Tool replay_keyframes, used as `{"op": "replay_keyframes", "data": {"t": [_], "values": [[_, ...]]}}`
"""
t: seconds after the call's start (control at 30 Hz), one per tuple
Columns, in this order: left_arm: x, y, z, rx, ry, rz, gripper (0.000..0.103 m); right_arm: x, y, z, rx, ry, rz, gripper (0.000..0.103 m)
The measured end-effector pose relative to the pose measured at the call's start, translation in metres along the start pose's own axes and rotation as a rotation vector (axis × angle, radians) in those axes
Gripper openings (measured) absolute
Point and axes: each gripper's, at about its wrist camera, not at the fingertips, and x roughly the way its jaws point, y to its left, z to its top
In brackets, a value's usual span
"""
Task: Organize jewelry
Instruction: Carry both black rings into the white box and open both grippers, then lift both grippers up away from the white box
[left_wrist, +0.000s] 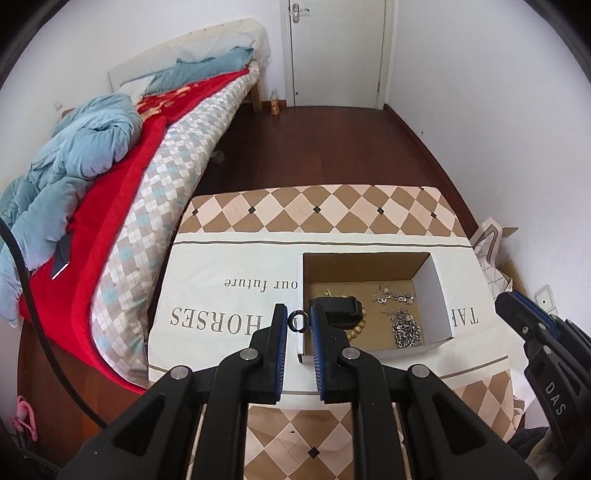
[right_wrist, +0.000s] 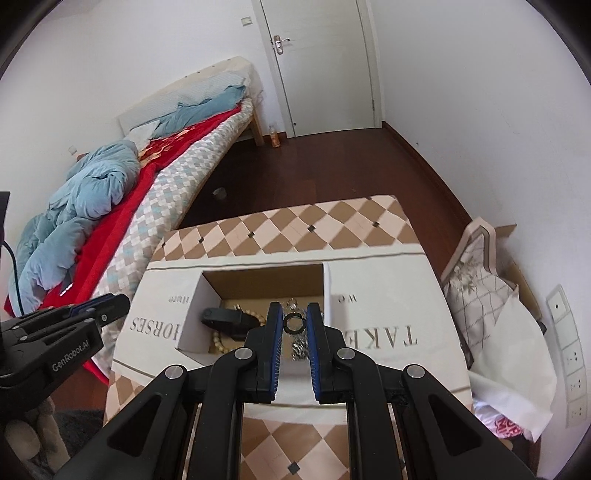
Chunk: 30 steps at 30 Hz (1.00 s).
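An open white cardboard box (left_wrist: 441, 291) sits on a covered table and holds a black watch (left_wrist: 341, 308), a bead bracelet (left_wrist: 356, 328), a silver chain (left_wrist: 406, 328) and a silver bracelet (left_wrist: 391, 295). My left gripper (left_wrist: 298, 321) is shut on a small black ring (left_wrist: 297, 320), just above the box's left wall. My right gripper (right_wrist: 293, 323) is shut on another black ring (right_wrist: 293, 322), above the box (right_wrist: 192, 306) interior, over the silver chain (right_wrist: 299, 347). The watch (right_wrist: 225, 319) lies to its left.
The table cloth (left_wrist: 236, 295) has printed words and a brown diamond border. A bed (left_wrist: 110, 177) with red and blue bedding stands close on the left. A cardboard box with cushions (right_wrist: 487, 295) stands on the right by the wall. A closed door (left_wrist: 336, 51) is at the far end.
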Motion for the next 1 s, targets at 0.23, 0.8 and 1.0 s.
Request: {"op": "replay_keyframes", "data": {"t": [0.23,0.8,1.0], "values": [[0.039,-0.001,0.027,0.009,0.108,-0.053,0.010,0.046,-0.018,0.030,0.086,0.118,0.099,0.014],[0.110,0.002,0.087,0.002,0.278,-0.118,0.021,0.137,-0.030,0.065,0.118,0.333,0.081,0.019],[0.093,0.018,0.092,-0.025,0.223,-0.102,0.070,0.125,-0.033,0.065,0.120,0.325,0.061,0.036]]}}
